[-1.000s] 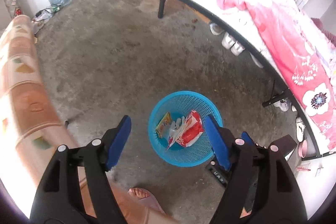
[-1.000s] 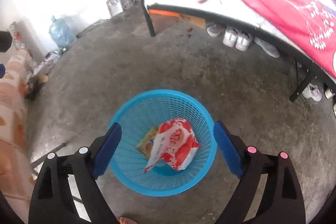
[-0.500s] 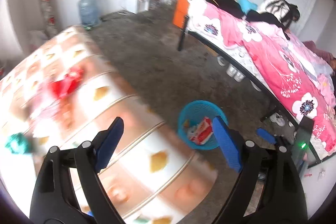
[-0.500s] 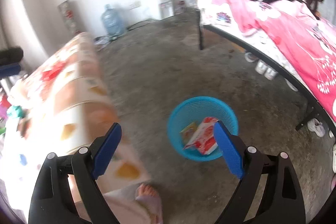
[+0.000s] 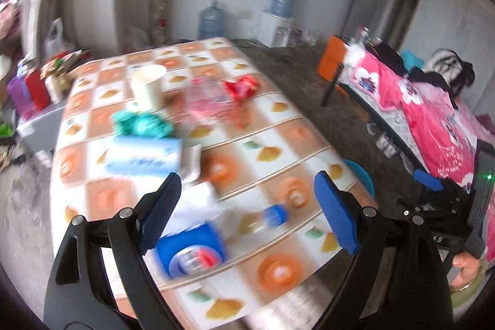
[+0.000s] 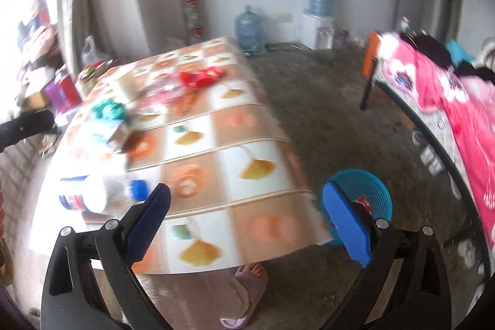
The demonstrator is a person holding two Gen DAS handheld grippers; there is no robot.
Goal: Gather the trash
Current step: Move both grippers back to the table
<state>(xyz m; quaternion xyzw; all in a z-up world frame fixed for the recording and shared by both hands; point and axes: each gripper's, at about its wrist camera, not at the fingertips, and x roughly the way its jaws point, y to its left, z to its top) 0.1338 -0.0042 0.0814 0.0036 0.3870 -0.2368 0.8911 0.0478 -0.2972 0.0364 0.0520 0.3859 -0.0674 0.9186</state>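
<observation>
Blurred trash lies on a table with an orange-patterned cloth: a clear bottle with a blue cap on its side, a blue tissue pack, a teal crumpled wrapper, a paper cup and a red wrapper. My left gripper hangs open above the bottle, nothing between its pads. My right gripper is over the table's near edge, jaws opening and empty. The bottle lies to its left. A blue basket stands on the floor right of the table, with a red-and-white wrapper inside.
A bed with a pink blanket runs along the right, shoes under it. Water jugs and a dispenser stand at the far wall. A foot in a slipper is below the table edge. Bare concrete floor lies between table and bed.
Both views swung up from the blue basket on the floor to the table top. Both grippers rose and moved left. The right jaws stand a little wider.
</observation>
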